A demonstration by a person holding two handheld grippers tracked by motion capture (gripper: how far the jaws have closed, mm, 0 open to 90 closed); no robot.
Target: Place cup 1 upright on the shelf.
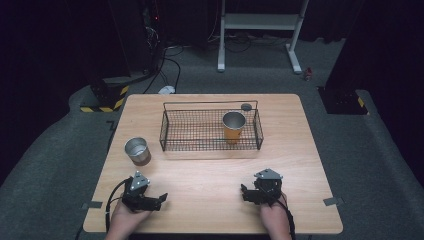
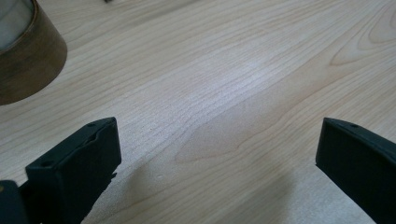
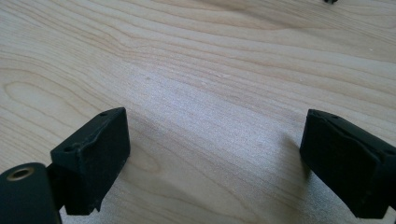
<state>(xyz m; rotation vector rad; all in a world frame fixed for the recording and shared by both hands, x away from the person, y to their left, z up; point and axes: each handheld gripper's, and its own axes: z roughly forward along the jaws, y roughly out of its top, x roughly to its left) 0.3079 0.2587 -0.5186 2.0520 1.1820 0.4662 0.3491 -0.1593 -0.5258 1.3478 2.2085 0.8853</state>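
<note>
Both tools, left (image 2: 217,154) and right (image 3: 215,158), spread apart over bare table (image 2: 224,70); high view adds the basket (image 1: 210,131).

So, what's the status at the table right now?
Left gripper and right gripper open, empty, low over the wooden table. Brown metal-lined cup stands nearest the left one. Orange metal-lined cup upright in black wire basket. Nothing between.

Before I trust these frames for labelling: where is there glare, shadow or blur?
High view: the table is evenly lit, the room behind dark, fine detail soft. Left gripper view: a pale sheen crosses the wood, the brown cup at the corner is blurred, and the left gripper casts a soft shadow. Right gripper view: similar sheen mid-frame, shadows beside the right gripper.
</note>
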